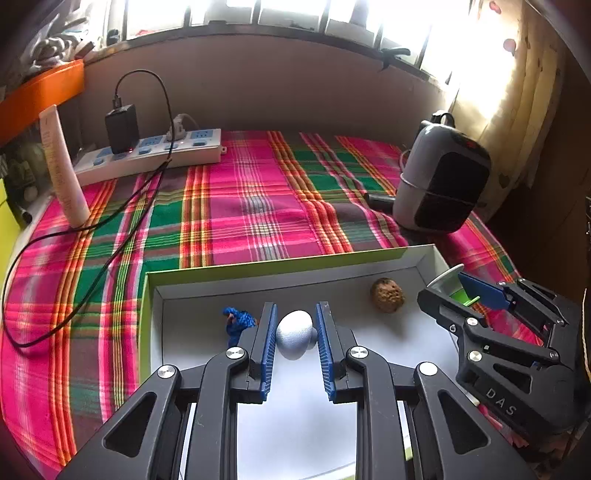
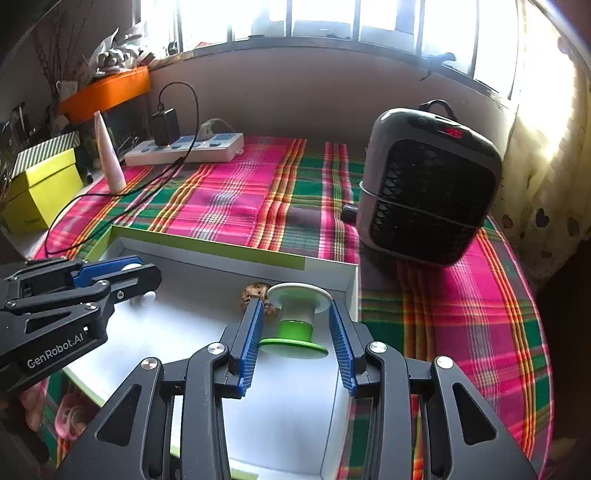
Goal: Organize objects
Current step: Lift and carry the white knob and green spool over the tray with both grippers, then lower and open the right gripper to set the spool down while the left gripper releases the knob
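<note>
Silver egg [image 1: 294, 334] and green-and-white spool [image 2: 295, 317], each clamped in a gripper [image 1: 294, 345] [image 2: 295, 332], hung over the white tray [image 1: 424, 258], apparently for sorting.

A plaid cloth [image 1: 258, 206] in pink, green and orange is spread over the tabletop, and a white power strip [image 1: 155, 155] is laid at its far left with a black adapter [image 1: 122, 127] plugged in and a black cable [image 1: 92, 229] trailed across the cloth. A pale tube [image 1: 64, 170] is stood upright near the strip, and a grey-and-black fan heater [image 2: 428, 184] is placed at the far right beside a curtain [image 2: 546, 166]. An orange tray [image 2: 107, 92] and a yellow-green box [image 2: 40, 188] are seen at the left, below a barred window [image 2: 332, 18].
</note>
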Demonstrator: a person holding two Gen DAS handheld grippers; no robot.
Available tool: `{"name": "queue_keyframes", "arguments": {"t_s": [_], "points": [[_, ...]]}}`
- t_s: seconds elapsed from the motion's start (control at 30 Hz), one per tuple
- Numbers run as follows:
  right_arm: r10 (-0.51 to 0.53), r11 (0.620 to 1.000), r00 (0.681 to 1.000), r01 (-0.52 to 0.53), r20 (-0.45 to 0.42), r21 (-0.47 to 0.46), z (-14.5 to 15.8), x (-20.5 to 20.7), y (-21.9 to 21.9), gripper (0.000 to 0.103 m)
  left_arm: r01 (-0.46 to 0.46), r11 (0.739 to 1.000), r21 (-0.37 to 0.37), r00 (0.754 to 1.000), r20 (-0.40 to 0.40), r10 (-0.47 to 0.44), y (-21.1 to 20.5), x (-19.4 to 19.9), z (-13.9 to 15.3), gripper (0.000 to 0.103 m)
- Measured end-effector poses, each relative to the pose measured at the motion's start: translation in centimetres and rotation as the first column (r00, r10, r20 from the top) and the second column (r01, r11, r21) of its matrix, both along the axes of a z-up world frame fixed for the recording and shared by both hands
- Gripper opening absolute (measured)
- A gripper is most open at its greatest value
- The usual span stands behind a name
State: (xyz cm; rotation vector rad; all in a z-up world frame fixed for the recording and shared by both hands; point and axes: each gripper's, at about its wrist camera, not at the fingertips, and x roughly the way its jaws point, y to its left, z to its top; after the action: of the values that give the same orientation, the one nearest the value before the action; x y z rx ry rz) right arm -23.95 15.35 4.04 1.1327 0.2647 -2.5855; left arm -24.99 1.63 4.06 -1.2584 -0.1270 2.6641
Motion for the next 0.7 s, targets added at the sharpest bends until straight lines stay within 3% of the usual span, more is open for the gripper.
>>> {"name": "queue_keyframes", "arguments": {"t_s": [0.3, 0.7], "points": [[0.016, 0.999, 1.000, -0.016, 0.002, 0.042, -0.7, -1.3, -0.8, 0.038, 0.003, 1.000, -0.022, 0.999, 0.039, -0.002, 0.4, -1.7, -1.3, 0.020], [0.068, 0.998, 0.997, -0.067, 0.042, -0.019, -1.1, -2.0, -1.8, 0.038, -0.010, 0.999, -0.040, 0.999, 0.042, 0.012, 0.1, -2.1, -1.7, 0.020]]}}
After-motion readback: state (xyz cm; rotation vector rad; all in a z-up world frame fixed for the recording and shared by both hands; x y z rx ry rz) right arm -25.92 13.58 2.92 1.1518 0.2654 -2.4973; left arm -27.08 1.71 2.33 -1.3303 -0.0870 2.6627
